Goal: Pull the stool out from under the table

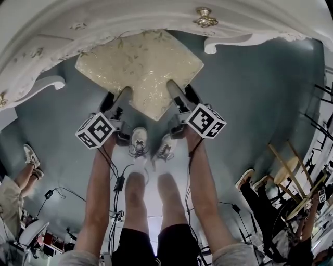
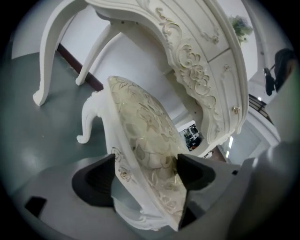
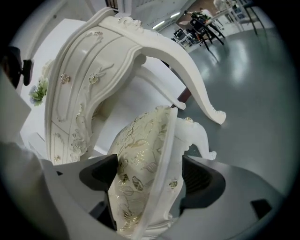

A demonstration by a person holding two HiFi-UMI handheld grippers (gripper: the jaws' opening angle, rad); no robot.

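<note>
The stool (image 1: 140,62) has a cream floral cushion on a white carved frame and stands on the grey floor, its far side at the front edge of the white ornate table (image 1: 156,15). My left gripper (image 1: 117,102) is at the stool's near left edge and my right gripper (image 1: 179,98) at its near right edge. In the left gripper view the seat edge (image 2: 140,126) lies between the wide jaws of the left gripper (image 2: 145,176). The right gripper (image 3: 147,176) likewise straddles the seat edge (image 3: 140,154), with a gap at one pad. Both stand open.
The table's curved legs (image 1: 47,83) (image 1: 229,41) flank the stool, with a brass drawer knob (image 1: 205,20) above. The person's sneakers (image 1: 139,141) are just behind the stool. Cables trail on the floor. Bystanders' legs show at both sides, and wooden stools (image 1: 286,171) stand at the right.
</note>
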